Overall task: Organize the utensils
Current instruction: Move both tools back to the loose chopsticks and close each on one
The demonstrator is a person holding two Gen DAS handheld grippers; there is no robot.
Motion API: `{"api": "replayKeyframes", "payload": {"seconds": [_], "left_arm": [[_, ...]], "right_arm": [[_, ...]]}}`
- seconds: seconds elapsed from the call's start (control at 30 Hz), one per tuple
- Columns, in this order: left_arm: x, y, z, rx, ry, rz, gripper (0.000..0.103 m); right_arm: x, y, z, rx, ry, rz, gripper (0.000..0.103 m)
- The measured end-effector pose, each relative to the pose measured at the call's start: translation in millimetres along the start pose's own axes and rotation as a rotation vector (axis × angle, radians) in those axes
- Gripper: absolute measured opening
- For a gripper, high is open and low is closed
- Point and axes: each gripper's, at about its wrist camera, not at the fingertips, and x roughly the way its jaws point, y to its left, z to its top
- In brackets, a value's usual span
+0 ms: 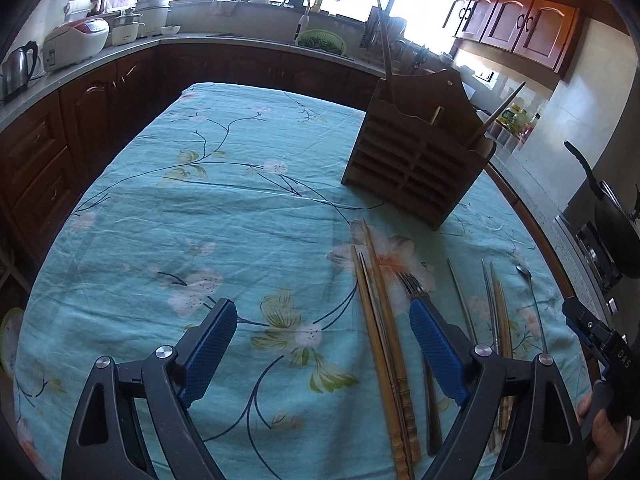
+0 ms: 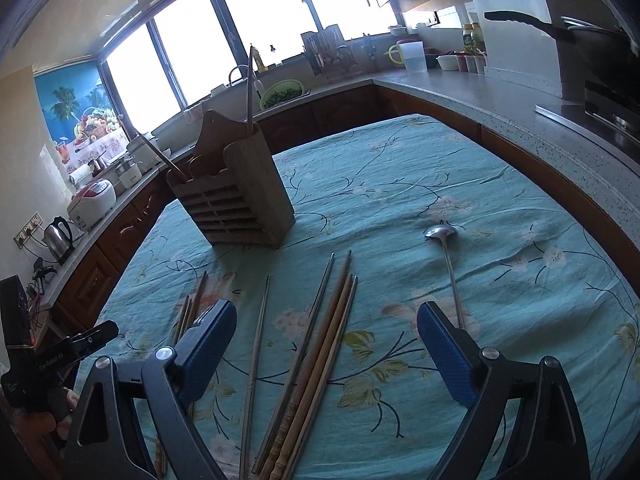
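Two grippers hang over the table, both with their blue-padded jaws spread wide and nothing pinched between them. The left gripper [image 1: 322,320] points down at the teal flowered tablecloth [image 1: 160,220]; a bundle of wooden chopsticks [image 1: 380,320] runs between its fingers, nearer the right pad, and a fork [image 1: 410,282] lies with its tines just past that pad's tip, the pad covering the rest, so whether pad and fork touch cannot be told. Further right in this view lie metal chopsticks [image 1: 462,300], another mixed pair and a thin spoon [image 1: 528,280], with the other gripper's body at the edge. The right gripper [image 2: 326,322] straddles a second group of chopsticks [image 2: 320,344], wooden and metal, lying lengthwise between its open fingers without contact; a single metal chopstick [image 2: 256,356] lies just left of them, and a long-handled spoon [image 2: 450,264] lies bowl-away, its handle passing behind the right pad. Beyond the loose utensils stands the slatted wooden utensil holder [image 2: 236,196], upright on the cloth, well apart from both grippers, with two chopsticks [image 2: 250,92] leaning out of its compartments. Kitchen counters [image 2: 480,100] with a kettle [image 2: 60,238] and rice cooker [image 2: 92,202] ring the table under bright windows.
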Motion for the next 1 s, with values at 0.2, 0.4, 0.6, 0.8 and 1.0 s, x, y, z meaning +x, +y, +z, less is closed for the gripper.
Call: {"api": "replayKeyframes", "payload": {"seconds": [0.2,0.4,0.6,0.8,1.0], "left_arm": [[20,-10,16,0.026,0.024,0.001,0.078],[54,-20,41,0.064,0.079,0.008,0.063],[100,-28,65,0.086,0.156,0.01,0.046],[135,-44,77,0.131,0.208,0.008,0.04],[164,-61,73,0.221,0.237,0.073,0.032]], "right_arm": [[24,3,11,-0.023,0.051,-0.016,0.069],[66,0,26,-0.034,0.139,-0.047,0.035],[104,-7,39,-0.031,0.213,-0.079,0.025],[124,-7,42,-0.05,0.269,-0.103,0.021],[134,7,38,-0.139,0.276,-0.174,0.019]]}}
